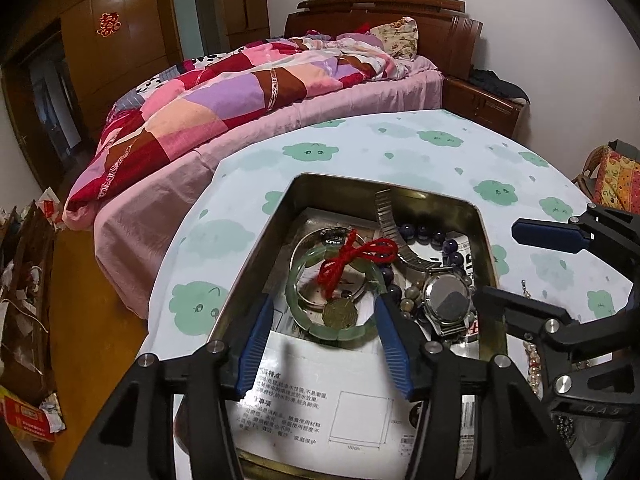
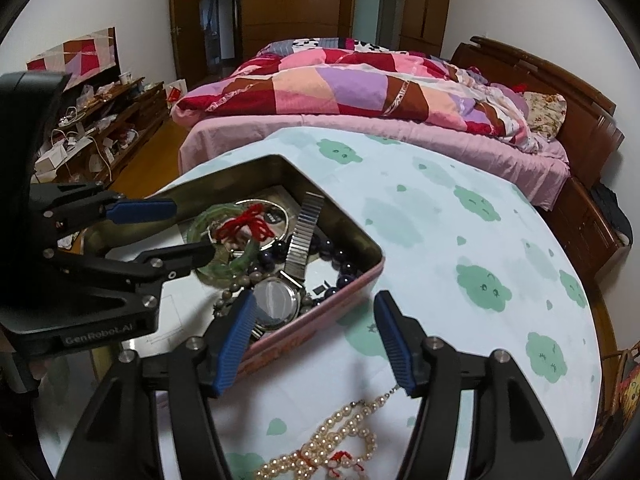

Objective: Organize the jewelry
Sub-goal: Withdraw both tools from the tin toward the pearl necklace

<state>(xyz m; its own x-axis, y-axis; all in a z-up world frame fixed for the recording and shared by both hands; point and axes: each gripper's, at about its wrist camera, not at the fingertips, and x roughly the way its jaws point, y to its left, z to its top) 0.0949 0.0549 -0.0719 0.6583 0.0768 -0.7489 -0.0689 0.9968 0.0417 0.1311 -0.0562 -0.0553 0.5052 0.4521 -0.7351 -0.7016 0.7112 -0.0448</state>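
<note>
Fingers spread wide on both tools, and neither grips anything. My left gripper (image 1: 324,336) hangs over the open rectangular metal tin (image 1: 256,248), its blue ribbed pads either side of the pale green jade bangle (image 1: 298,312), which lies flat on printed paper with a red knotted cord (image 1: 352,260) and a brass coin charm (image 1: 338,312) across it. My right gripper (image 2: 316,340) hangs at the tin's near right corner, one finger over its pink outer wall (image 2: 320,324), the other over the cloud-print tablecloth (image 2: 460,220).

Inside the tin, towards its right wall, the steel wristwatch (image 2: 276,300) lies face down; its ribbed metal strap (image 2: 304,224) gives the long axis, running from the case towards the tin's far wall. Dark purple beads (image 2: 336,256) and a grey bead bracelet (image 1: 410,298) crowd round it. The cream pearl necklace (image 2: 340,436) is still outside, heaped on the table near its front edge, below my right gripper.

My worry is that necklace: pinching one strand would, I judge, leave the rest dangling, ready to snag the tin's rim. A careless left closure could also catch the cord and drag the bangle.
</note>
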